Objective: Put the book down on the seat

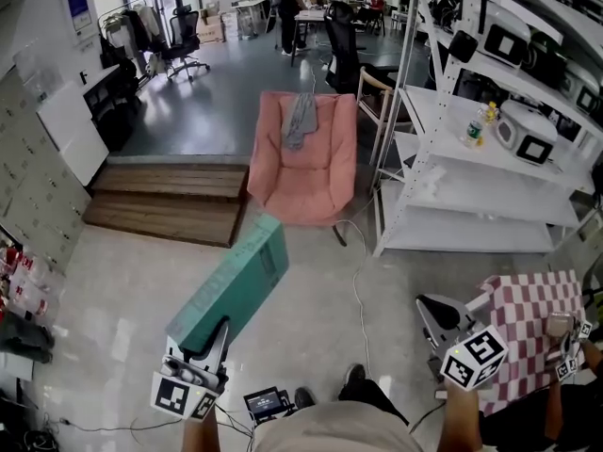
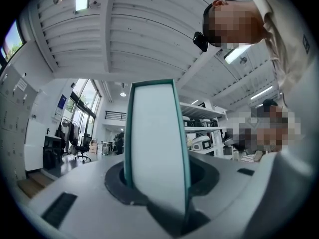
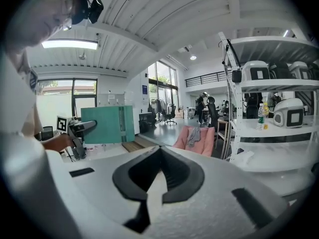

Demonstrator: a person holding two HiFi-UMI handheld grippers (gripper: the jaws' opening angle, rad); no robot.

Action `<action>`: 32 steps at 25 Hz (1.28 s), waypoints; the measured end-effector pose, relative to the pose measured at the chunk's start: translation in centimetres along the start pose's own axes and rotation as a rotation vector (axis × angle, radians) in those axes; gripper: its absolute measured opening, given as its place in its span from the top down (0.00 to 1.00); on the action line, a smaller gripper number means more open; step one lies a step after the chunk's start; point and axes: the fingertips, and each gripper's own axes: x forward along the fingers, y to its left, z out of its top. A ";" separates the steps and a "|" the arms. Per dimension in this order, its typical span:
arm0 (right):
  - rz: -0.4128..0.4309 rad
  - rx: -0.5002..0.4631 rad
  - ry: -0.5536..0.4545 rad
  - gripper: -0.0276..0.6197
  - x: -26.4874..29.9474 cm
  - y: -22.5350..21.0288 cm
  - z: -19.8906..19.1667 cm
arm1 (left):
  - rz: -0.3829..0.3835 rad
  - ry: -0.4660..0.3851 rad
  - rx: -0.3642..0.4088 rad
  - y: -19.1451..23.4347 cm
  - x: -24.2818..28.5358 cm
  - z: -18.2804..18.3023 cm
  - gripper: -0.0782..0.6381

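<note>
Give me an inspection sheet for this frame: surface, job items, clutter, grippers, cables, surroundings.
Surface: glossy pale floor; the seat of the pink chair is bare.
Job's things: teal book is held in the air, short of the chair.
Clutter: grey cloth is draped over the chair back; checked cloth at right.
Grippers: left gripper is shut on the book; right gripper has its jaws together, nothing between them.
Cables: white cable lies on the floor from beside the chair toward the person.
Surroundings: white shelving right of the chair, wooden platform left.
</note>
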 end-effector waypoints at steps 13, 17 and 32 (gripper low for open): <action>0.084 0.018 -0.011 0.97 6.5 -7.3 1.8 | 0.065 0.025 0.011 -0.3 6.8 -0.4 0.67; 0.110 0.018 -0.010 0.97 8.8 -8.7 2.3 | 0.081 0.038 0.000 0.0 8.5 -1.6 0.67; 0.230 0.046 0.039 0.97 16.2 -15.0 1.7 | 0.151 0.086 -0.025 0.0 16.2 -4.1 0.67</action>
